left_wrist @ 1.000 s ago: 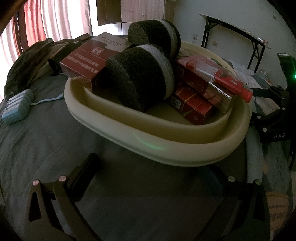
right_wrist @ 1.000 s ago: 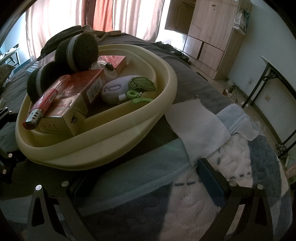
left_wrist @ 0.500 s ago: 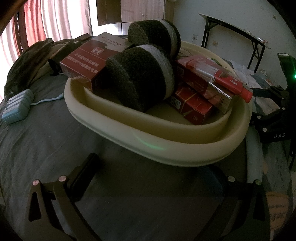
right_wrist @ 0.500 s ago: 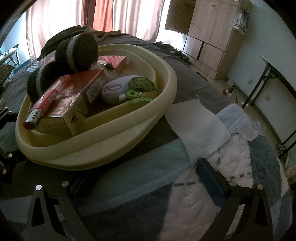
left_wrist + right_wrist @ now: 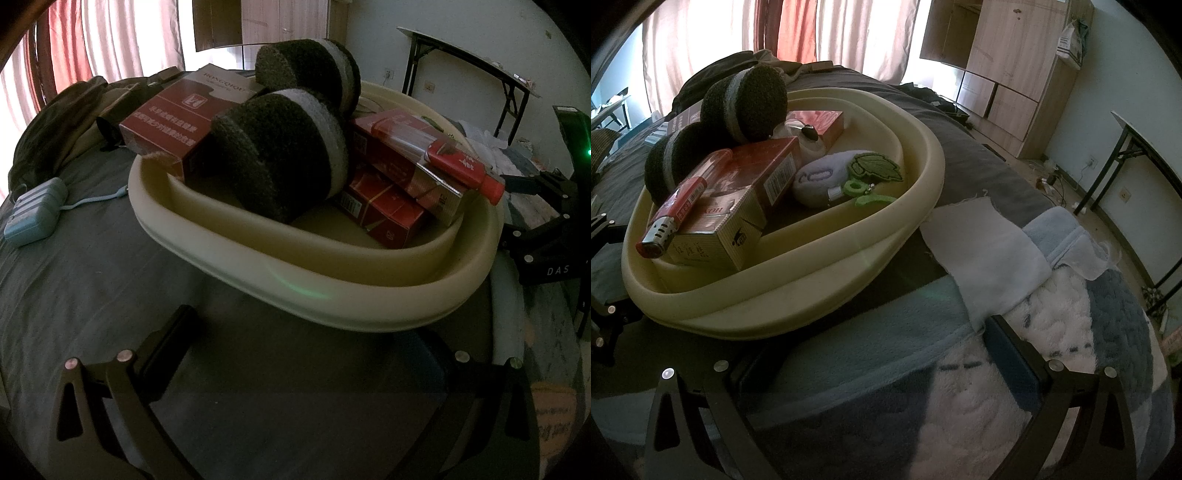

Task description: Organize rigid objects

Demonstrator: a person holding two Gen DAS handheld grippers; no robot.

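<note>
A cream oval basin (image 5: pixel 332 291) (image 5: pixel 798 284) sits on the bed. It holds two dark round scouring pads (image 5: pixel 280 162) (image 5: pixel 746 103), several red cigarette boxes (image 5: pixel 384 218) (image 5: pixel 738 192), a red lighter (image 5: pixel 461 170) (image 5: pixel 676 214), and a pale pouch with a green leaf (image 5: pixel 827 181). My left gripper (image 5: pixel 299 347) stands open just short of the basin's near rim, nothing between its fingers. My right gripper (image 5: pixel 871 343) is open too, over the blanket at the basin's other side.
A light blue case with a cord (image 5: pixel 35 214) lies left of the basin on the grey sheet. A white cloth (image 5: pixel 982 251) and blue-and-white blanket (image 5: pixel 1052 332) lie right of it. Dark clothing (image 5: pixel 55 129) is piled behind. A folding table (image 5: pixel 469 66) and wardrobe (image 5: pixel 1008 70) stand beyond.
</note>
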